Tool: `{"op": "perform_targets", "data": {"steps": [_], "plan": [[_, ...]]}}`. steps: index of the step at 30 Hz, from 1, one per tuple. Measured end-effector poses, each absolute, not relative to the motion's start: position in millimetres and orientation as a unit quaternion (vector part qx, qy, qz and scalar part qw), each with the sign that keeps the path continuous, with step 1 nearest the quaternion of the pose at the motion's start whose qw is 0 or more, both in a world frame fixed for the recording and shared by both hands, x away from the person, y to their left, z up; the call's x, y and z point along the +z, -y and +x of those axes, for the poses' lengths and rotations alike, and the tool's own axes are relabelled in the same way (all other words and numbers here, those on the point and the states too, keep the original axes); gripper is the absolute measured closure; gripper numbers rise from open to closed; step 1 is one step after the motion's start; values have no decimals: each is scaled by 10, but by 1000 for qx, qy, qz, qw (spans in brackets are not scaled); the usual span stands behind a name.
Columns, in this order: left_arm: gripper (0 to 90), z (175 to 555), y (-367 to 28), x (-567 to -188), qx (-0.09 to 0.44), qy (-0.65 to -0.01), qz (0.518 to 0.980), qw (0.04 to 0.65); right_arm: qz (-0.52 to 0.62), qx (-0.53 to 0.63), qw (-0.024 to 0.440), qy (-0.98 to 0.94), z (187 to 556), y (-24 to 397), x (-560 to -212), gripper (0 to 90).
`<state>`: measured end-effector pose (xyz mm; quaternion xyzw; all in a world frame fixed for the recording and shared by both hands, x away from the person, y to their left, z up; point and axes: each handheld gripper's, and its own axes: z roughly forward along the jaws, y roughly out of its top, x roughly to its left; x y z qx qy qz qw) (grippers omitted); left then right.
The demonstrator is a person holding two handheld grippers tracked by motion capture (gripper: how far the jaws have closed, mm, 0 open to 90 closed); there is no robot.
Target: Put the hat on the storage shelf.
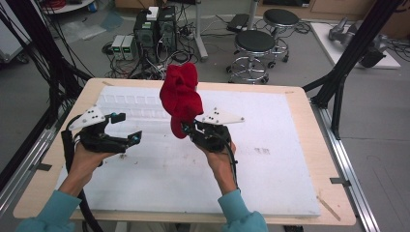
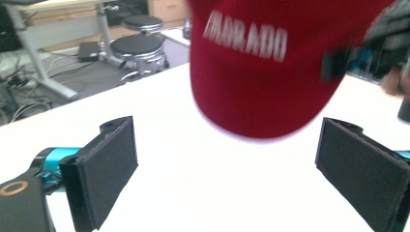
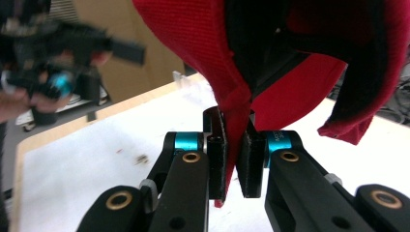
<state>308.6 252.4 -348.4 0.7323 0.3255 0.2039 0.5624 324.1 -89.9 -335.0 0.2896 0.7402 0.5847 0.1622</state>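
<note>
Red cloth cap (image 1: 180,96) with matt woven weave and white stitched lettering, right gripper (image 3: 233,159) of matt black plastic with glossy blue metal collars, white matt board (image 1: 270,169), pale wood table (image 1: 319,145) edge

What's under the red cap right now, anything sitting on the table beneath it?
The red cap hangs from the right gripper; below it is bare white board. Its folded inside is mostly hidden.
</note>
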Motion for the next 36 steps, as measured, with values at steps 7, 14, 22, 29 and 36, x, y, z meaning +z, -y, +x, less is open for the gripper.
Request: {"op": "perform_targets", "data": {"steps": [7,14,22,29,36], "plan": [[82,2960,-2816,-3822,219,-336,721,565,295,583,175,-737,3437,864,-3299,845],[82,2849,-3027,-4064,242,-360,695,573,297,581,180,-736,3671,720,-3266,845],[83,2776,-3147,-4270,252,-371,676,585,299,575,181,-740,3922,534,-3254,844],[83,2757,-3230,-4388,266,-378,658,595,308,567,181,-742,4099,403,-3305,844],[83,2756,-3253,-4501,263,-385,649,601,325,558,182,-742,4234,320,-3431,844]]}}
